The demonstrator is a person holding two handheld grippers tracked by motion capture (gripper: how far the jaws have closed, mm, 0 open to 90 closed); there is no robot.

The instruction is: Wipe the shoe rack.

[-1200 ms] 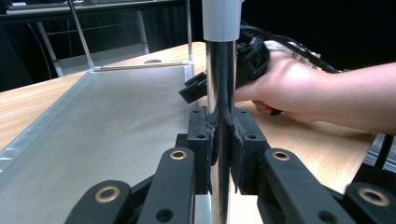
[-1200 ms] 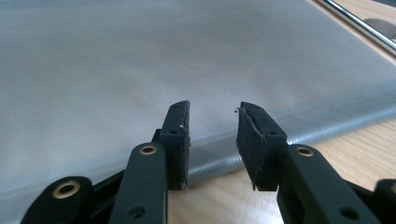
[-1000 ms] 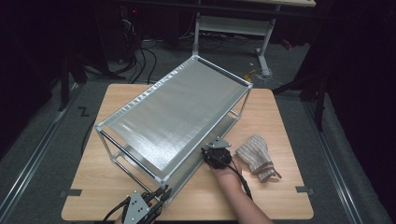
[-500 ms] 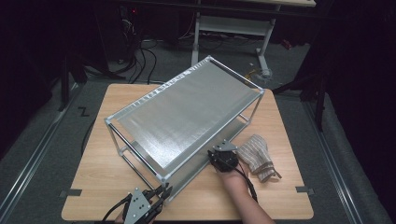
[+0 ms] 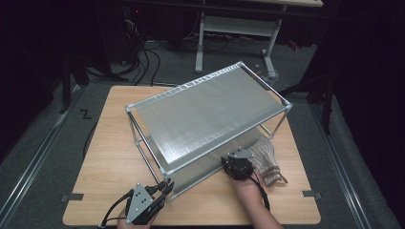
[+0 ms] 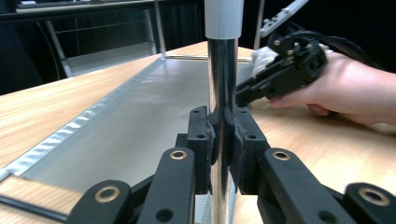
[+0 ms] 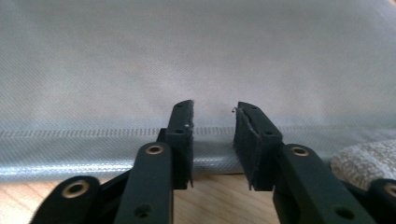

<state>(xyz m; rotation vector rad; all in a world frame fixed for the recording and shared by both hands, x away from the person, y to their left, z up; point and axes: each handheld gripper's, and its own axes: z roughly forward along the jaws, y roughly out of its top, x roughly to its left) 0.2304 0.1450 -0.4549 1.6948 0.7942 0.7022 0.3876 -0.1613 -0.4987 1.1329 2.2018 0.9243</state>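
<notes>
Rack post [image 6: 223,70] pinched by left hand-held gripper [image 6: 223,140], right hand-held gripper [image 7: 212,140] spread (just opening, nothing between)

A light wooden table [image 5: 110,157] carries a two-tier metal rack [image 5: 210,114] with grey fabric shelves, set at a slant across its middle. A striped cloth [image 5: 268,162] lies near the rack's right near side.
</notes>
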